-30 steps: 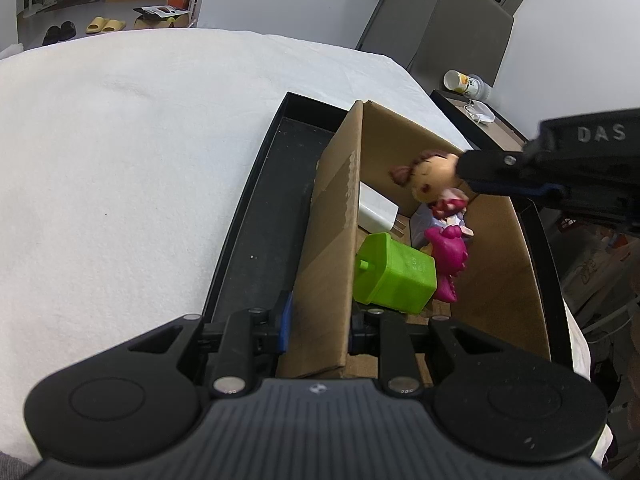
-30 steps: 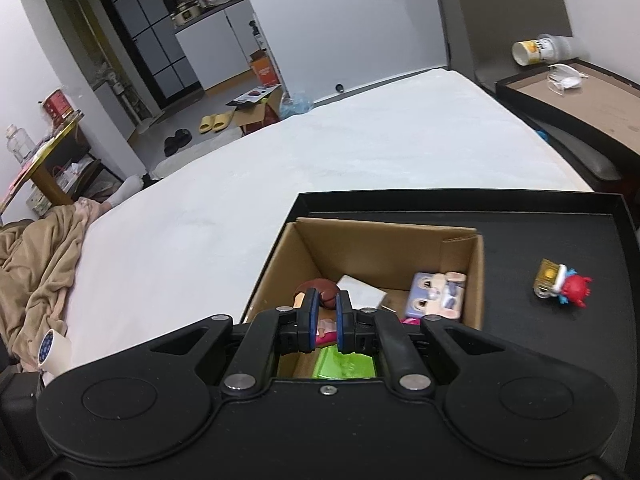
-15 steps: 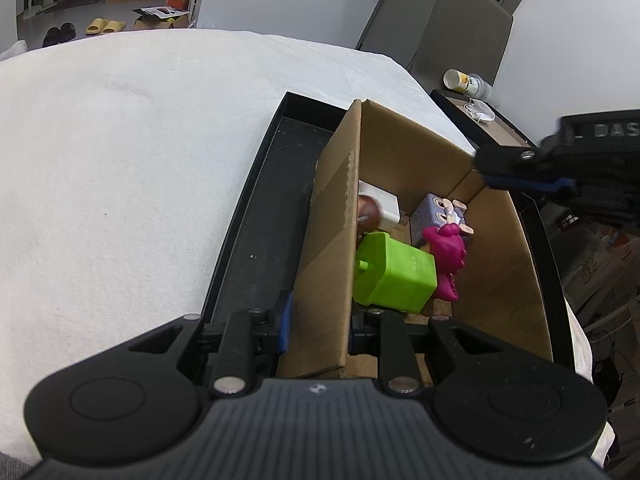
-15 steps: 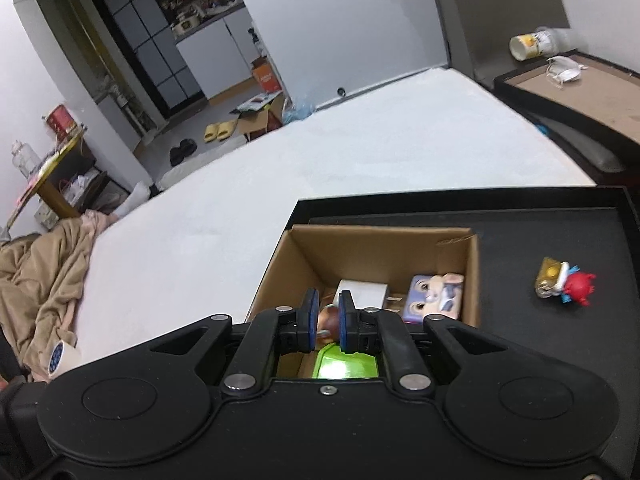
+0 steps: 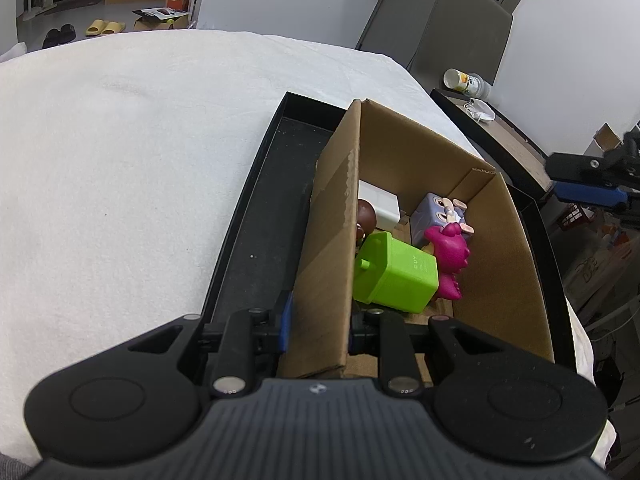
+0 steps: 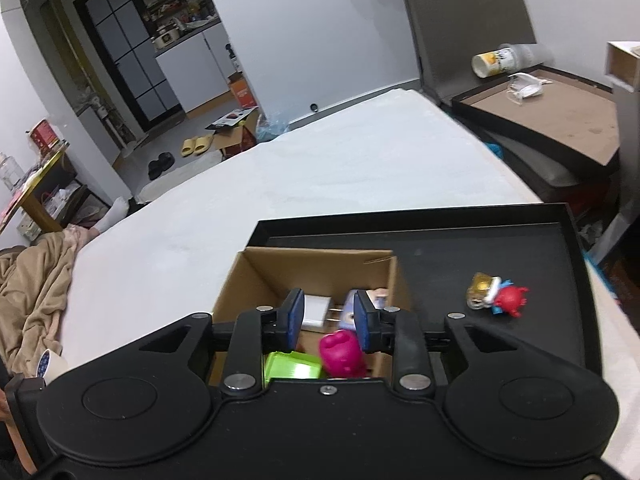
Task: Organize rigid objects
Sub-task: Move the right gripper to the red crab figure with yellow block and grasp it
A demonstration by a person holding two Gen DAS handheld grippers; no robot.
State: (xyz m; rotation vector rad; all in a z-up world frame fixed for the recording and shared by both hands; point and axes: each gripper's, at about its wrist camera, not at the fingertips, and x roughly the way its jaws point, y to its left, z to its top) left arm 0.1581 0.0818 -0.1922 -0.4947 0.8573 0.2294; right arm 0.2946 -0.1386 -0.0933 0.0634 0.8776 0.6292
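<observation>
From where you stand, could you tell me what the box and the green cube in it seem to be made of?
The box looks like plain brown corrugated cardboard, matte, with raw cut edges and folded flaps. The green cube looks like moulded hard plastic: uniform bright colour, soft sheen, a small stud on one face.

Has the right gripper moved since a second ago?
Yes. In the left wrist view the right gripper has pulled back from over the cardboard box to beyond its far-right wall, and its jaws now stand open and empty.

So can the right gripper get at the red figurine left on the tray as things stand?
Probably yes: the right gripper is open and empty above the cardboard box, and the red figurine lies uncovered on the black tray.
</observation>
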